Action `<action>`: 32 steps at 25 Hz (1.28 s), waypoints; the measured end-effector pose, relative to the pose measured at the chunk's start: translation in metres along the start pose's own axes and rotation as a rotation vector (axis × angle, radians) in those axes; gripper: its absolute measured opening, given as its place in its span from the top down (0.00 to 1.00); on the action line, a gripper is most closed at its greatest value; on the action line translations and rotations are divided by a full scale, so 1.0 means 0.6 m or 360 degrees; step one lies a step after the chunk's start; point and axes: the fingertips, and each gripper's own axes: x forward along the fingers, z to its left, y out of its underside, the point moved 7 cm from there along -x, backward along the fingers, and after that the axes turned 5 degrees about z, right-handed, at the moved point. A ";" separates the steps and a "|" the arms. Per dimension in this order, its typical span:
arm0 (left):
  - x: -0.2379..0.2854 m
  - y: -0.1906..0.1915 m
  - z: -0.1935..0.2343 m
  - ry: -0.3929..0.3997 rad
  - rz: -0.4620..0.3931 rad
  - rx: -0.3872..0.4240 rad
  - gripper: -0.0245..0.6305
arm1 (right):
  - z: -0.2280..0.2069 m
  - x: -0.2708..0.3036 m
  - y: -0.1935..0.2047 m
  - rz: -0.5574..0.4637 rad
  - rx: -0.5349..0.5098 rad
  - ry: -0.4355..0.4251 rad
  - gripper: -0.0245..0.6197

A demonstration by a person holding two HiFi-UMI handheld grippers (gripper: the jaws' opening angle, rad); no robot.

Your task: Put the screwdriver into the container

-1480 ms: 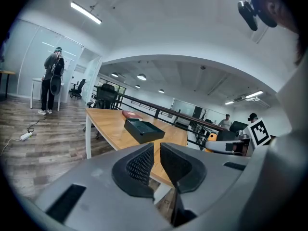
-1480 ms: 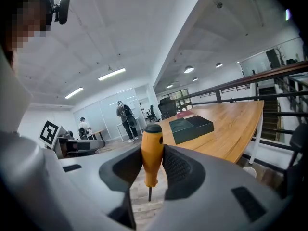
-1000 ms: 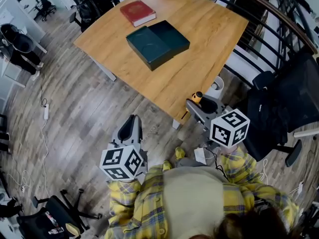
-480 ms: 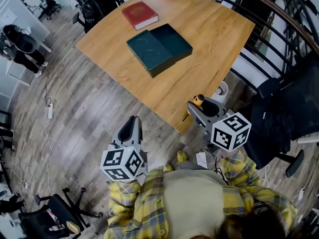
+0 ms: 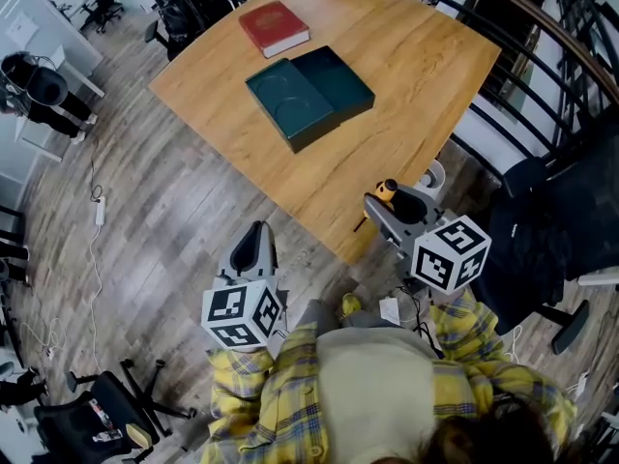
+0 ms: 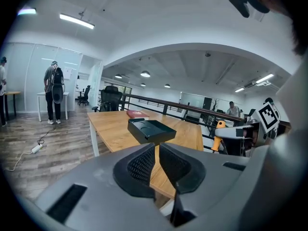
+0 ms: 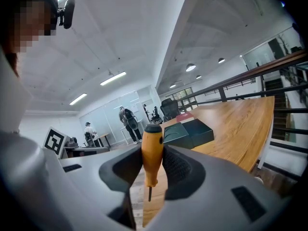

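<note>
My right gripper [image 5: 387, 200] is shut on a screwdriver [image 7: 152, 154] with an orange handle, held upright with its black cap up and its thin shaft pointing down. In the head view the screwdriver [image 5: 385, 190] hangs just off the near corner of the wooden table [image 5: 416, 56]. The container [image 5: 309, 95], a dark green open box, lies in the middle of the table, well ahead of both grippers. It also shows as the box [image 7: 188, 133] and the box [image 6: 150, 131]. My left gripper [image 5: 253, 249] hangs over the floor, shut and holding nothing.
A red book [image 5: 275, 27] lies on the table beyond the box. A black railing [image 5: 542, 56] runs along the table's far right side. Office chairs [image 5: 566, 220] stand at the right and behind the table. A cable [image 5: 97, 211] trails on the wood floor at left. People stand far off.
The view has shifted slightly: the table and both grippers sit a little higher and further right in the frame. The right gripper still holds the screwdriver near the table corner.
</note>
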 end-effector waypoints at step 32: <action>0.141 -0.110 0.180 0.0387 0.0074 0.0102 0.91 | 0.023 0.185 -0.101 -0.0043 -0.0010 0.0267 0.68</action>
